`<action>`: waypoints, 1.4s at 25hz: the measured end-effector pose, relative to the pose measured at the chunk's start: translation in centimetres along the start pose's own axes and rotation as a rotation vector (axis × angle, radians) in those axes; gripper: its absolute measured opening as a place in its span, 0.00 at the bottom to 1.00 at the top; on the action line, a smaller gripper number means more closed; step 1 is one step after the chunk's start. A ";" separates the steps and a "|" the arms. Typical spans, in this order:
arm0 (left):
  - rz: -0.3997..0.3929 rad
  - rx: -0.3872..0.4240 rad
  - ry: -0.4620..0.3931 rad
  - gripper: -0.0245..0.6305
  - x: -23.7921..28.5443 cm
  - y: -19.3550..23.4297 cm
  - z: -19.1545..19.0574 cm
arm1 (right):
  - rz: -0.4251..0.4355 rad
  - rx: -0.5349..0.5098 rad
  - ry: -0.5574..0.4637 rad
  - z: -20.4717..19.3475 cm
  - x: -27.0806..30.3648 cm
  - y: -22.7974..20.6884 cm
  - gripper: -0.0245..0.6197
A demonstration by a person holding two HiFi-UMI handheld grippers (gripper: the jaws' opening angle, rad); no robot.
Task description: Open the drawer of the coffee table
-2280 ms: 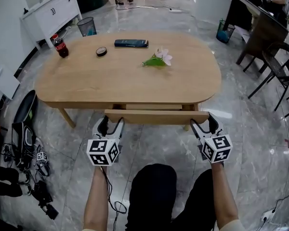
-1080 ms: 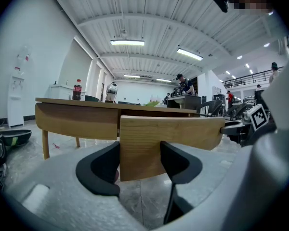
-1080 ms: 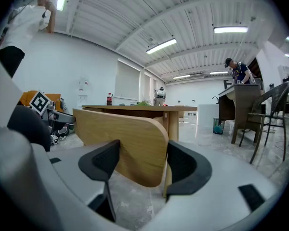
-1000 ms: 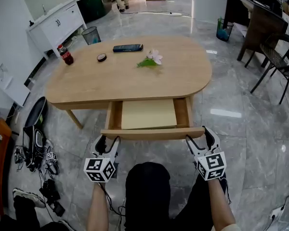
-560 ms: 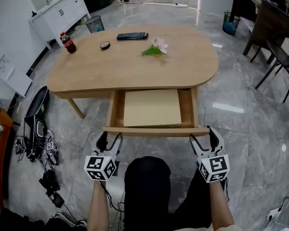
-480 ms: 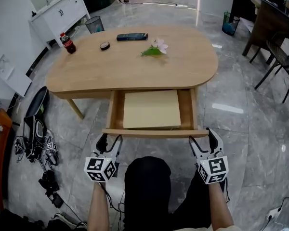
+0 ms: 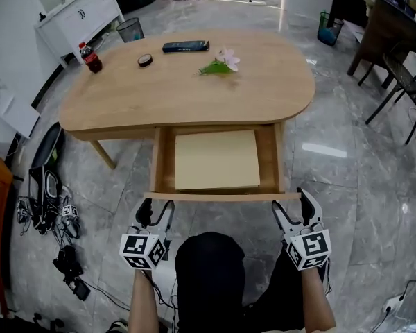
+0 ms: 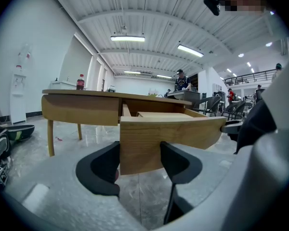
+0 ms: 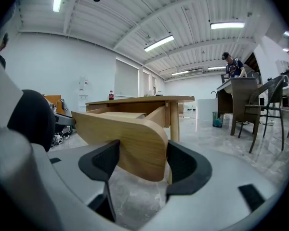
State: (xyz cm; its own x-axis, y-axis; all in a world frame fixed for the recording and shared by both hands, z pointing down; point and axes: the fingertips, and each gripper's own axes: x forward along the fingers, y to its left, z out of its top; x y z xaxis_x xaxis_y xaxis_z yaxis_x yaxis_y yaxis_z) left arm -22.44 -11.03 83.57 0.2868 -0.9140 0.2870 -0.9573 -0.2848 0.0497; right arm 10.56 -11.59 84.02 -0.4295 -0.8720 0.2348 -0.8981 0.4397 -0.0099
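Clamping drawer front [image 7: 218, 197]: left claw [image 7: 156, 206], right claw [image 7: 291, 201].

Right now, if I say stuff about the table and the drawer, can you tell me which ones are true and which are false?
1. The drawer is pulled out of the table. True.
2. The drawer is full of toys. False: only its bare bottom shows.
3. The left tongs are closed on the drawer's front board. True.
4. The right tongs hold nothing. False: they grip the other end of that board.
5. A bottle stands upright on the table. True.
6. The flower lies on the floor. False: it lies on the table.
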 end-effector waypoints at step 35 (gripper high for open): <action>-0.008 -0.135 0.208 0.42 -10.6 5.7 26.6 | 0.179 0.151 0.324 27.3 -5.4 7.2 0.36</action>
State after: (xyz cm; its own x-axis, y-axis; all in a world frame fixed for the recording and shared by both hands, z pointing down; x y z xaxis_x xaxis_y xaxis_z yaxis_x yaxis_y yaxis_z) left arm -29.98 -10.63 55.40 0.2945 -0.8287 0.4760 -0.9551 -0.2380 0.1765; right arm 3.79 -9.63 56.11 -0.5505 -0.6607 0.5103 -0.8257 0.5213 -0.2159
